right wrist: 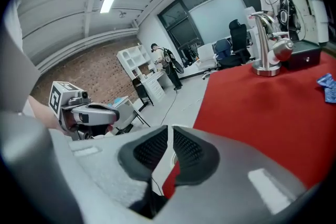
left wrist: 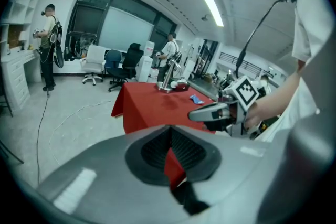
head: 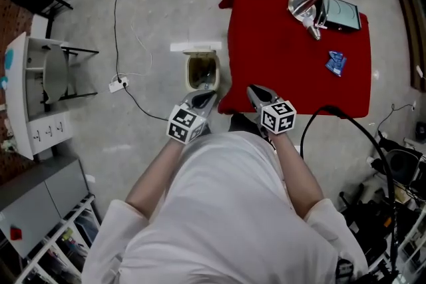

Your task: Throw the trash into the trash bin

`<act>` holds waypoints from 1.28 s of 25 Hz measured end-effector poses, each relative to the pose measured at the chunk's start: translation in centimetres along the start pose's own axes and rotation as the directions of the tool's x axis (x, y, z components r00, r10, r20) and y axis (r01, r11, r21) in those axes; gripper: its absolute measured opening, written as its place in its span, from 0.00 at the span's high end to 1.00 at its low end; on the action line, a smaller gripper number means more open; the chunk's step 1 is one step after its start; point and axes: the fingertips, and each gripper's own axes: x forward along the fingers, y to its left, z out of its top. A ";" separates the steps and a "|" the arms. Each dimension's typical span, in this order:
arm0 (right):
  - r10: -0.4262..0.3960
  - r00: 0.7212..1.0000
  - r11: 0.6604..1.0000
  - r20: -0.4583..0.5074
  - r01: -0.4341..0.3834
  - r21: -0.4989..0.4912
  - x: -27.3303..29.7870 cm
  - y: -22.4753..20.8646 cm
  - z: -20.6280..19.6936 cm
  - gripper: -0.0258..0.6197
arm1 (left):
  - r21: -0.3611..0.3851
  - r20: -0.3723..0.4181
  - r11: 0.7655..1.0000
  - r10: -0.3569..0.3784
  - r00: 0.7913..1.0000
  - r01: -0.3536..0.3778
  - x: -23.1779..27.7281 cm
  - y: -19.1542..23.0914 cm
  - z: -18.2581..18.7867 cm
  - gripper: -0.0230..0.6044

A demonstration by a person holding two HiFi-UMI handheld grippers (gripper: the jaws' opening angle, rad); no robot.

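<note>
A blue wrapper (head: 337,63) lies on the red table (head: 286,56) near its right edge; it also shows as a blue wrapper (left wrist: 197,98) and a blue wrapper (right wrist: 326,86) in the gripper views. An open trash bin (head: 202,71) stands on the floor against the table's left side. My left gripper (head: 212,95) hovers just short of the bin, its pads together with nothing between them (left wrist: 170,136). My right gripper (head: 253,90) is over the table's near left corner; a narrow gap shows between its pads and it is empty (right wrist: 170,139).
A metal stand and a black box (head: 324,6) sit at the table's far right corner. Cables and a power strip (head: 118,84) lie on the floor. A white shelf unit (head: 36,96) is at the left, a thick black cable (head: 346,123) at the right. People stand far off (left wrist: 50,44).
</note>
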 end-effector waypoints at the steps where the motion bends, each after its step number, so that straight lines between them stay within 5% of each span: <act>1: -0.009 1.000 1.000 0.006 0.009 0.006 -0.5 -1.0 0.2 0.90 | 0.004 -0.003 1.000 -0.004 1.000 0.004 0.7 -0.4 0.3 0.96; 18: -0.273 0.962 0.960 0.028 0.270 0.068 -9.7 -20.2 0.8 0.86 | 0.036 -0.039 0.997 -0.063 0.997 0.064 13.5 -5.6 4.4 0.96; 32: -0.570 0.822 0.810 -0.014 0.564 0.162 -19.0 -37.1 0.3 0.81 | 0.062 -0.092 0.995 -0.073 0.993 0.079 20.1 -6.7 6.4 0.96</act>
